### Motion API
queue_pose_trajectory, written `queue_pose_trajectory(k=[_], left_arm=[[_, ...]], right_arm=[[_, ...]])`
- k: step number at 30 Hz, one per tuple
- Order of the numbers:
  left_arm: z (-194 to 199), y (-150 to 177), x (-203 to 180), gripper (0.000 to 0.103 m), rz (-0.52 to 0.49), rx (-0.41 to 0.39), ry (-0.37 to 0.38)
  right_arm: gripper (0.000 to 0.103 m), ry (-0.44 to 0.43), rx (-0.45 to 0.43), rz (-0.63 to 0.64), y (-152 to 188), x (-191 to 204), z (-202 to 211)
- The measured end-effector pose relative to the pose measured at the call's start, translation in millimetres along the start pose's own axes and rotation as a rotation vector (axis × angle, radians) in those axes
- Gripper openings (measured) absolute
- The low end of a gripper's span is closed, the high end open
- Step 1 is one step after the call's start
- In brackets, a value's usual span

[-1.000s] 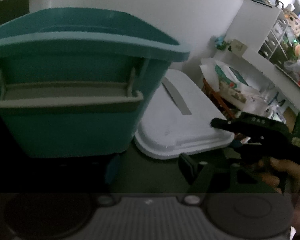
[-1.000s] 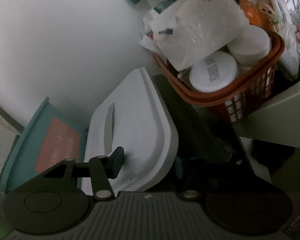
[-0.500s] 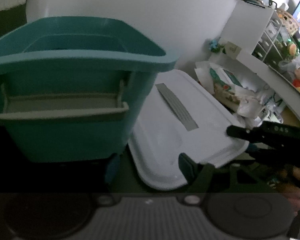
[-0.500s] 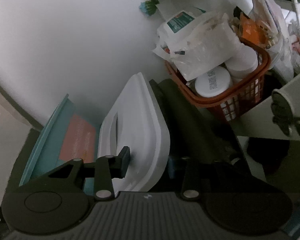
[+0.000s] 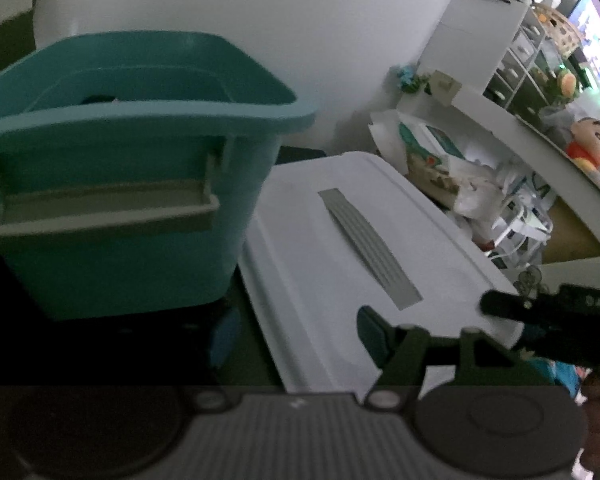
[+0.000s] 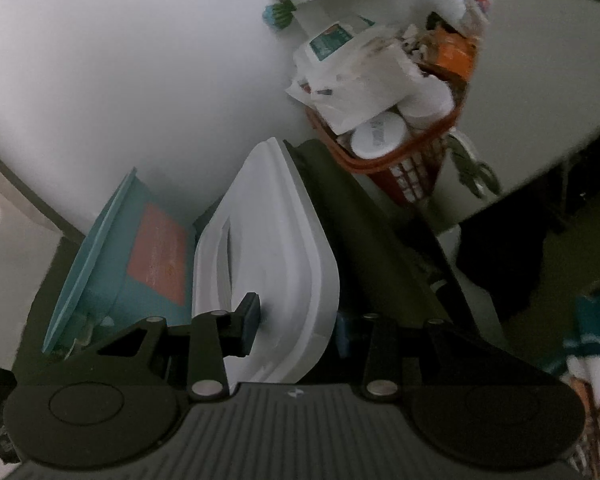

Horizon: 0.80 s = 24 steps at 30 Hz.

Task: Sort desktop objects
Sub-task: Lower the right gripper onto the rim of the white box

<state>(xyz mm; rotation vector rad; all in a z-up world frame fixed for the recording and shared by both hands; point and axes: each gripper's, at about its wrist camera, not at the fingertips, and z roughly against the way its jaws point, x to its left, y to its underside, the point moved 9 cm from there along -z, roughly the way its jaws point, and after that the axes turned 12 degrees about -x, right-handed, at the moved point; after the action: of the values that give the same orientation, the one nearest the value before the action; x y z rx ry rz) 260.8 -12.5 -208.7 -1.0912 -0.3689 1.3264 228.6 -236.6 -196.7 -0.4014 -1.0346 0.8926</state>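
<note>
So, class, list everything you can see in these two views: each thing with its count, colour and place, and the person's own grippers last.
Storage bin: one, teal, open top, left of the lid.
Lid: one, white with a grey strip, tilted beside the bin.
Basket: one, orange-red, behind the lid, packed with white jars and packets.
Plush toy: one, red top, far right.
Potted plant: one, small, teal pot, by the wall.
Left gripper: one, black, jaws apart at the lid's near corner.
Right gripper: one, black, jaws have just been closing, clamped on the lid's edge.
</note>
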Motion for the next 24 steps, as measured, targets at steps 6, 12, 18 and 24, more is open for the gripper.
queue_pose_trajectory(k=[6, 12, 18, 24], left_arm=[[1, 5, 0, 0.068, 0.001, 0.016, 0.006], [-1, 11, -3, 0.068, -0.010, 0.041, 0.013], [-2, 12, -2, 0.068, -0.016, 0.032, 0.009], [-5, 14, 0, 0.068, -0.014, 0.036, 0.005]], right_arm=[[0.046, 0.053, 0.015, -0.028, 14, -14, 9], [0.052, 0.136, 0.074, -0.044, 32, -37, -1], [0.053, 0.133, 0.082, -0.029, 34, -39, -4], [0.065, 0.129, 0.100, -0.007, 38, -35, -8]])
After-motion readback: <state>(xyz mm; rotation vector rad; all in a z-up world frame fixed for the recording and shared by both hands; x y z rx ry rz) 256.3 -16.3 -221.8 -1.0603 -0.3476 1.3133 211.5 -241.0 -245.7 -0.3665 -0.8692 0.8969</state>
